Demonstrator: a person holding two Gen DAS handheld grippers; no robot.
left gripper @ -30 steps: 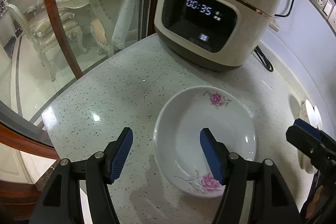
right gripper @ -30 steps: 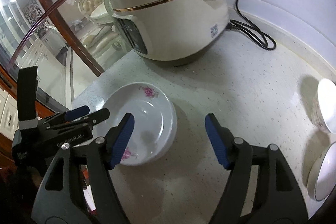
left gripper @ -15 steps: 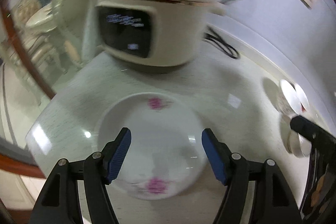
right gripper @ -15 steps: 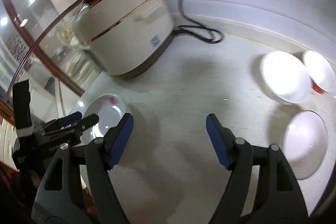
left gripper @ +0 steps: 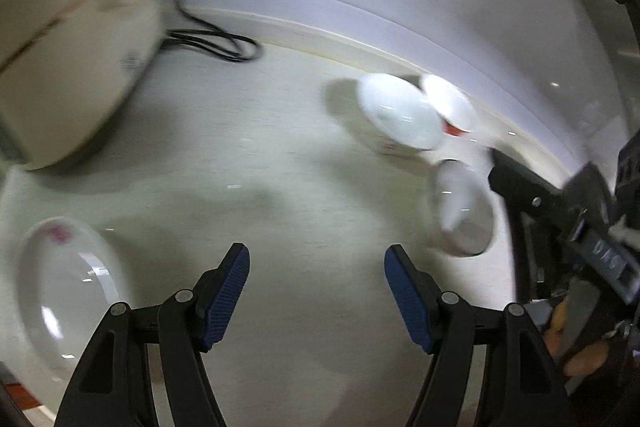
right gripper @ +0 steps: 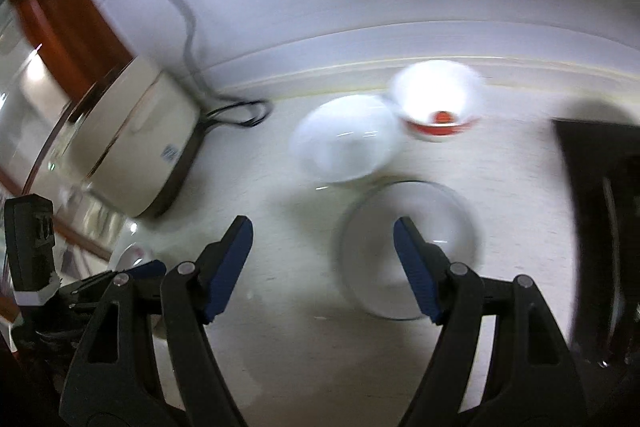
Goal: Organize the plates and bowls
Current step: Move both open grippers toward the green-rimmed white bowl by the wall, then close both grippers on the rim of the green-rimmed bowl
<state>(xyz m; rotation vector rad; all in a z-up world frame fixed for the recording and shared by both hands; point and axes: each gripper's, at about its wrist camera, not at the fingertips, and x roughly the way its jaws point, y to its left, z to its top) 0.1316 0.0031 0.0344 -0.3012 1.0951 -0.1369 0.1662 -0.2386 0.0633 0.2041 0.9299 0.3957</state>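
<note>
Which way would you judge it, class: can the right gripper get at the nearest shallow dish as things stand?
Probably yes. The right gripper is open and empty, and the shallow dish lies just ahead of its right finger on bare counter, nothing between.

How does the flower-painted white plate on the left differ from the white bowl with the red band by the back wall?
The flower-painted white plate is shallow and wide; the white bowl with the red band is deeper with steeper sides. The plate carries a pink flower on its rim, the bowl a red band outside. The plate sits alone near the counter's front edge; the bowl sits at the back, close beside a plain white bowl. Both are upright and look empty, though the frames are blurred.
</note>
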